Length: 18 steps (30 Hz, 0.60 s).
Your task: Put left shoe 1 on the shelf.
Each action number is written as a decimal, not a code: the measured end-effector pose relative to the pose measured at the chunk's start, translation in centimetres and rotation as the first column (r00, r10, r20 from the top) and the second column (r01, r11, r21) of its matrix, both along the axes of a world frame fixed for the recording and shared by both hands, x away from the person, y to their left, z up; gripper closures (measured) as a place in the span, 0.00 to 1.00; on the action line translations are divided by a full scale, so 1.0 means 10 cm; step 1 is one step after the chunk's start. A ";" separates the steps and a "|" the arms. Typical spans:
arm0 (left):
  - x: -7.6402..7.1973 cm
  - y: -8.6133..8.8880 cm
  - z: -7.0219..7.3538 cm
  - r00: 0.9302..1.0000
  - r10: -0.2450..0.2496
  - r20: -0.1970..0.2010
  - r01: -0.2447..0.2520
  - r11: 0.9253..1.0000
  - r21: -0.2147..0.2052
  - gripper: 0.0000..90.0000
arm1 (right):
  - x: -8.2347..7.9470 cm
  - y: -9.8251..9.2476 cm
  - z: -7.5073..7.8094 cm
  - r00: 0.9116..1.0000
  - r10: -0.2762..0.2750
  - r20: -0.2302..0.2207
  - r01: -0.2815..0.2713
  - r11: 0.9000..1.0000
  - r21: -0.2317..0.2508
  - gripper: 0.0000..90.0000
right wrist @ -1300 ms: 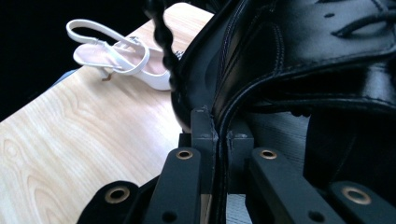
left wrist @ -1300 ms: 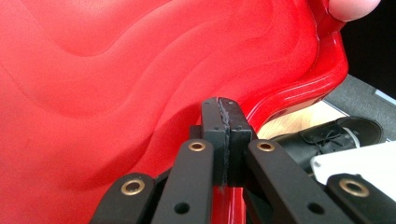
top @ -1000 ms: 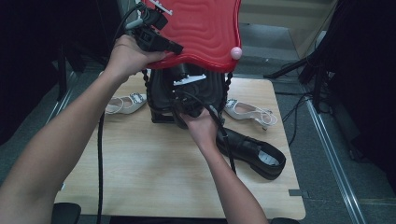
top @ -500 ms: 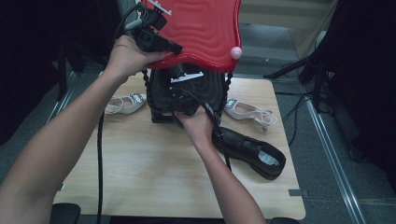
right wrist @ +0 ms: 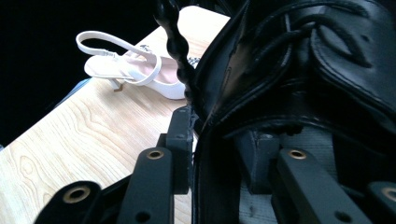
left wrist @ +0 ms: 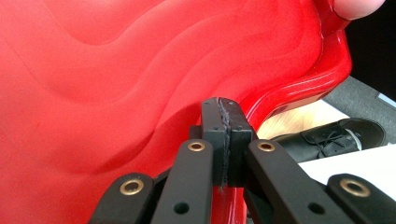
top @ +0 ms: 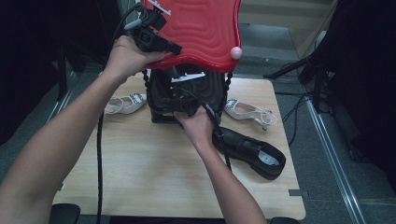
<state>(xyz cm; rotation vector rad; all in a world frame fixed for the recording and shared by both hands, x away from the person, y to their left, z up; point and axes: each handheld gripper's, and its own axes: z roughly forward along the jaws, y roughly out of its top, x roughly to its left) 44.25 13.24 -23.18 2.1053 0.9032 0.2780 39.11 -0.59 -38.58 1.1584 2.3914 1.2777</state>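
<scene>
The left arm reaches up and forward, with the hand wrapped around the left gripper [top: 156, 39]. Its jaws are pressed tight together, pinching a thin red edge between the pads. The right arm stretches forward and lower down. The right gripper [top: 187, 103] sits just ahead of that hand. Its jaws have just been opening, and a black edge sits between them.
</scene>
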 end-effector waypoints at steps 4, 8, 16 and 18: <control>0.00 0.00 0.00 1.000 0.000 0.001 0.000 1.000 0.000 1.00 | -0.03 -0.02 0.04 1.000 0.006 0.013 -0.006 1.000 0.003 0.73; 0.00 0.00 0.00 1.000 -0.005 0.007 0.004 1.000 0.005 1.00 | -0.10 -0.08 0.07 1.000 0.011 0.005 -0.011 1.000 0.007 0.74; -0.01 0.00 -0.01 1.000 -0.002 0.010 0.002 1.000 -0.001 1.00 | -0.35 -0.30 0.17 0.998 0.054 0.018 -0.054 0.998 0.039 0.85; -0.01 0.00 -0.01 1.000 0.000 0.009 0.000 1.000 -0.002 1.00 | -0.37 -0.33 0.17 0.998 0.064 0.018 -0.064 0.997 0.046 0.87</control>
